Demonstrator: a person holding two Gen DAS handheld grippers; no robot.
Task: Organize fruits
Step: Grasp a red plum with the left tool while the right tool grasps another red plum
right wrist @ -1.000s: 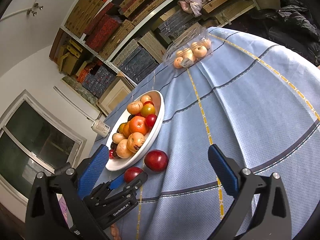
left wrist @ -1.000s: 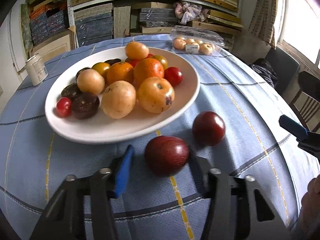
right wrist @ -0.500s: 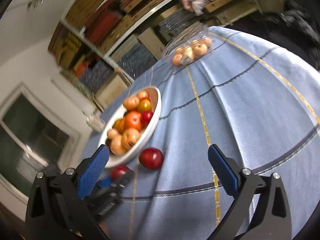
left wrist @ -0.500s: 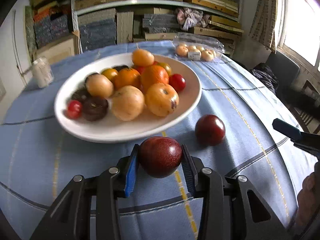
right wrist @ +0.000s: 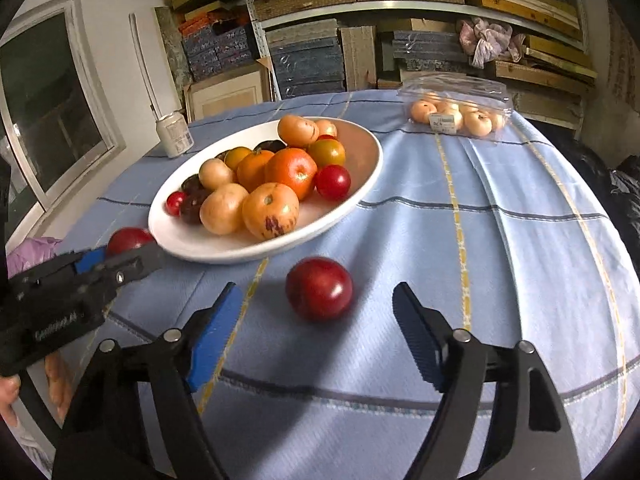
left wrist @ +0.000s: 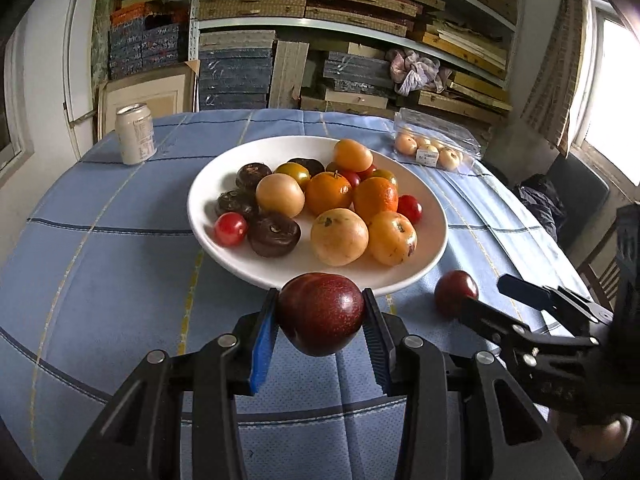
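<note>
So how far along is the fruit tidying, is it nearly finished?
Nearly. Most fruit already sits piled on the white plate. The left gripper is shut on one dark red plum, near the plate's rim. The right gripper has just been closing around the other plum, which lies on the blue tablecloth, not yet gripped. Both plums are left to place.

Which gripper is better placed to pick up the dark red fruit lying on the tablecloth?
Right. The right gripper is open around that fruit; the left gripper already clamps another red fruit.
</note>
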